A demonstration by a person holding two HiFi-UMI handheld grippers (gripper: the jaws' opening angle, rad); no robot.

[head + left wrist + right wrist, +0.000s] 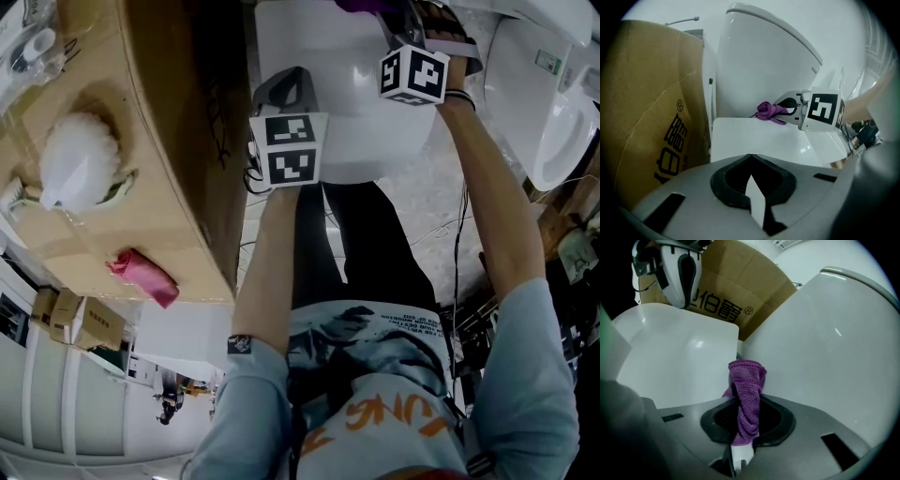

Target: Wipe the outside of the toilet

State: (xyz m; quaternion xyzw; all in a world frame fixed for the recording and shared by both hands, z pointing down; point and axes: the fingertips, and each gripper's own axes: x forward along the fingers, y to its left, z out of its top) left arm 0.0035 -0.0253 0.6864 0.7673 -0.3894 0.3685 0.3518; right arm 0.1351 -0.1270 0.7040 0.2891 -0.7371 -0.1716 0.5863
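The white toilet (pixel 352 103) stands with its lid (pixel 764 136) down and its tank (pixel 759 61) rising behind. My right gripper (pixel 743 425) is shut on a purple cloth (pixel 746 383), whose bunched end sits at the seam between lid and tank (pixel 825 343). From the left gripper view the cloth (pixel 769 111) hangs off the right gripper (pixel 790 104) at the back of the lid. My left gripper (pixel 753 192) hovers over the lid's front part, jaws together with nothing between them. In the head view both grippers (pixel 287 84) (pixel 401 17) are over the lid, with the cloth (pixel 370 5) at the top edge.
A tall cardboard box (pixel 141 141) stands close against the toilet's left side, with a white fluffy duster (pixel 80 159) and a pink cloth (pixel 142 275) on top. A second white toilet (pixel 553 103) is at the right. Cables (pixel 459 225) trail on the floor.
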